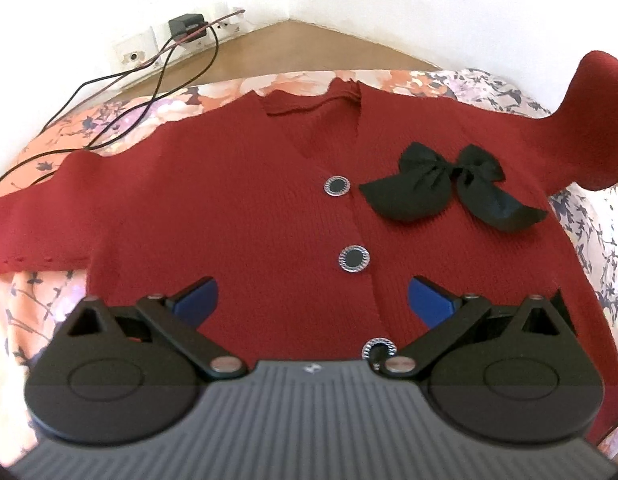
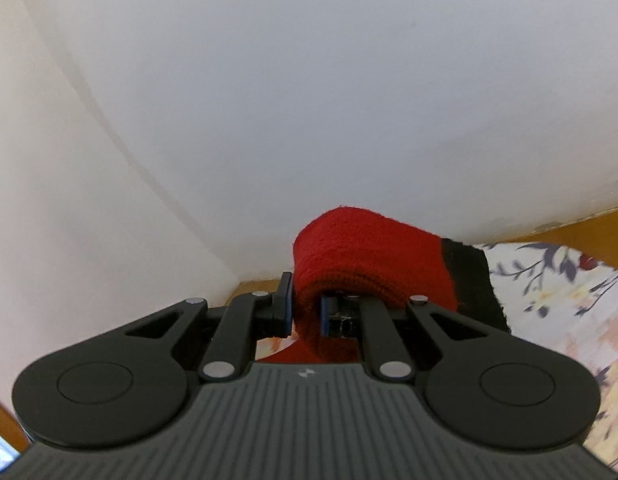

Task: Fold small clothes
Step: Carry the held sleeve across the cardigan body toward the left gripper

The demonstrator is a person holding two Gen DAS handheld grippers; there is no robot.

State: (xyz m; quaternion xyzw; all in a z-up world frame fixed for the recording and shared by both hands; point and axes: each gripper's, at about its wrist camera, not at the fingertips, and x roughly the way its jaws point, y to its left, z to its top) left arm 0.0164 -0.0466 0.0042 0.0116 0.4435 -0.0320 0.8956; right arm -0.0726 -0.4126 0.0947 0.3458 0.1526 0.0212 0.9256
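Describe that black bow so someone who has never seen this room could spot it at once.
Find the dark red knitted cardigan spread flat on the flowered bedsheet. Beside its row of round silver-rimmed buttons, level with the top one, lies the black bow. It is the only soft, floppy black ribbon on the red knit; the buttons are small, hard and shiny.

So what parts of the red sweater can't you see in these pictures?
- Left wrist view: the hem of the red sweater, hidden behind the open left hand-held gripper.
- Left wrist view: the left sleeve's cuff, cut off by the picture's edge.
- Right wrist view: the sweater's body; the right hand-held gripper shows only the pinched sleeve.
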